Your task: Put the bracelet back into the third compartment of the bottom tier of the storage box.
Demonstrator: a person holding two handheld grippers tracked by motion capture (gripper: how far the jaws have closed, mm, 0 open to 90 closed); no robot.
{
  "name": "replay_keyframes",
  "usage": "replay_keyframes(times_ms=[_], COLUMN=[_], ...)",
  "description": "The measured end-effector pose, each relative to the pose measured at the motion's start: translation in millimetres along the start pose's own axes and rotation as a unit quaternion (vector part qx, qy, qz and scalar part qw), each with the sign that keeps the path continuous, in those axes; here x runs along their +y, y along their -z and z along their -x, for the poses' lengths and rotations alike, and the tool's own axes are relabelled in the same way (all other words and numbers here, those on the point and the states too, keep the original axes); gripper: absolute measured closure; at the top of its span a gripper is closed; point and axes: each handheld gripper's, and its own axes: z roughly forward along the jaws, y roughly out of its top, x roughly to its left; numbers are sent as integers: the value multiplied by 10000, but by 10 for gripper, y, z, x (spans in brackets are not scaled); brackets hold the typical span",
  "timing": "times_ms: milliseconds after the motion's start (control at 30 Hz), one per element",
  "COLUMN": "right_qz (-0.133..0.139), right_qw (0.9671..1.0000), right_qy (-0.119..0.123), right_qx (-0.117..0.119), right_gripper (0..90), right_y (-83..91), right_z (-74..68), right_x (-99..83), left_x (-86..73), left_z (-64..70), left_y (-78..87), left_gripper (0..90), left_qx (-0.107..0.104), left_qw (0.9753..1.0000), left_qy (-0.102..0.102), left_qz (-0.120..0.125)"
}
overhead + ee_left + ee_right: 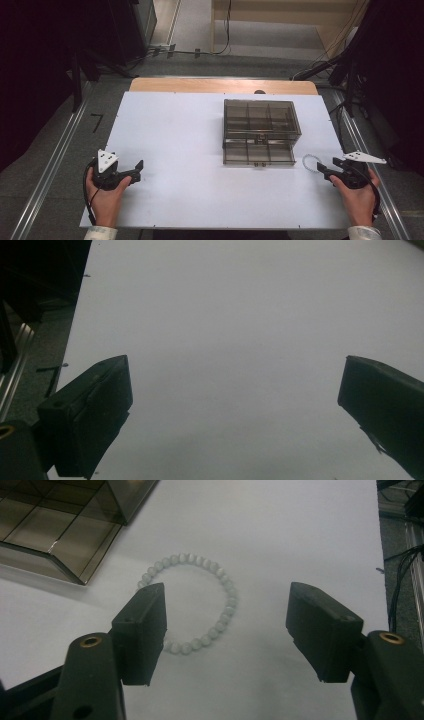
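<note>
A white table carries a smoky translucent organiser box with divided compartments on top and two small drawers at its front, set right of centre. Just beside the box's front right corner lies a bracelet of pale beads, flat on the table in an open ring. The right gripper, held in the person's right hand at the table's right edge, points toward this bracelet with its jaws spread wide; in the right gripper view the near-left part of the ring passes behind the left jaw, while most of the loop lies in the gap between the two jaws, nearer the left one (whether that jaw touches the beads cannot be told). The left gripper, in the left hand near the table's left front corner, also has its jaws wide apart, over bare white table well away from box and bracelet.
</note>
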Motion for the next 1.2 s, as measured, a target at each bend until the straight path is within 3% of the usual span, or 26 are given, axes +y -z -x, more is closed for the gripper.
replay_keyframes(times_ms=[367,667,833,933,1200], right_qz=[-49,-111,-163,-219,-283], right_qw=[10000,9998,9997,9996,9994], right_qy=[17,117,149,147,141], right_qx=[-25,-80,-132,-136,-126], right_gripper=[426,583,622,703,758], right_y=[-67,-123,-156,-178,-210], right_z=[11,0,1,4,4], right_x=[28,78,81,81,81], left_x=[0,1,0,0,-3], left_z=[0,-1,-4,-4,-8], left_y=[-2,0,1,1,5], left_gripper=[16,16,16,16,16], left_qx=[-3,-1,-2,2,10], left_qw=[10000,10000,10000,10000,10000], left_qy=[-2,18,13,14,19], left_qz=[-4,11,9,8,11])
